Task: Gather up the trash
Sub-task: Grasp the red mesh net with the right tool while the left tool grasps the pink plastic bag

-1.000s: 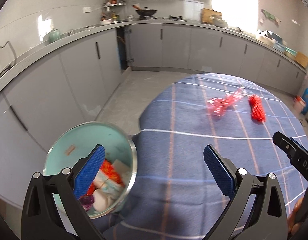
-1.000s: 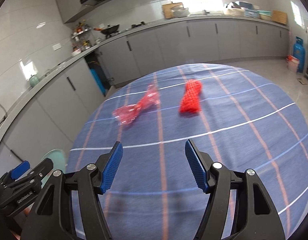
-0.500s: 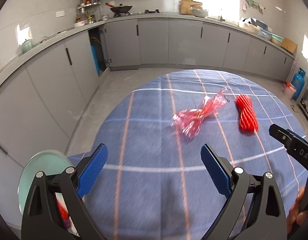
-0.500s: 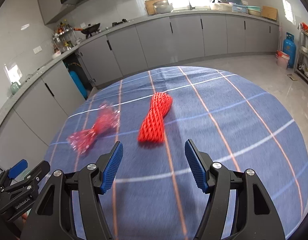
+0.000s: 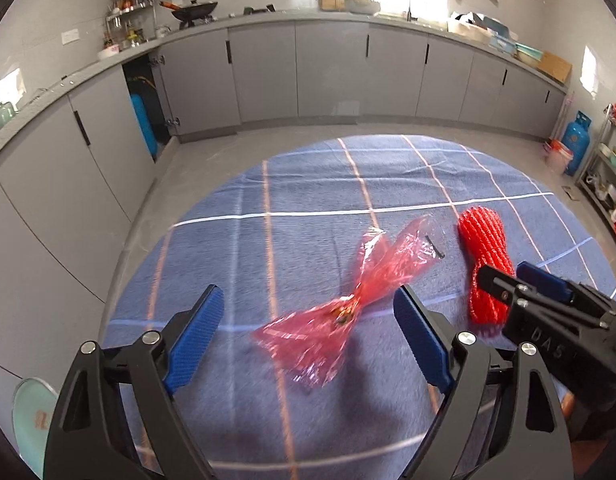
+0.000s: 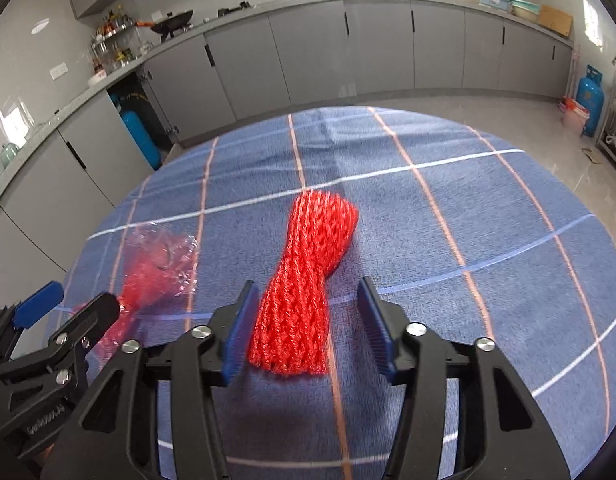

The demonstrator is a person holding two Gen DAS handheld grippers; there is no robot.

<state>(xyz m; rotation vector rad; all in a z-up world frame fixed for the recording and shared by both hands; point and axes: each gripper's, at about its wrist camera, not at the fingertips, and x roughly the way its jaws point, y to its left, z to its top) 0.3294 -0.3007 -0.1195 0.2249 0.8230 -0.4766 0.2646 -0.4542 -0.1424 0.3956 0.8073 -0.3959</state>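
A crumpled red plastic wrapper [image 5: 348, 304] lies on the round table's blue checked cloth [image 5: 227, 240]. My left gripper [image 5: 308, 308] hangs over it with the wrapper's near half between the jaws; they are closing and the pads do not touch it. To its right lies a red mesh net [image 5: 484, 256], partly behind my right gripper [image 5: 504, 276]. In the right wrist view the red mesh net [image 6: 308, 280] lies lengthwise between the jaws of my right gripper [image 6: 306, 300], which are closing with a gap left on the right side. The wrapper [image 6: 155, 272] and left gripper [image 6: 79, 300] show at left.
A pale green bin [image 5: 27, 412] stands on the floor off the table's near left edge. Grey kitchen cabinets [image 5: 332, 72] run around the room beyond a strip of floor. Blue gas cylinders [image 6: 590, 100] stand by the cabinets.
Both grippers have swung away from the bin and forward over the table, each now low over its piece of trash. The right jaws have narrowed around the net.
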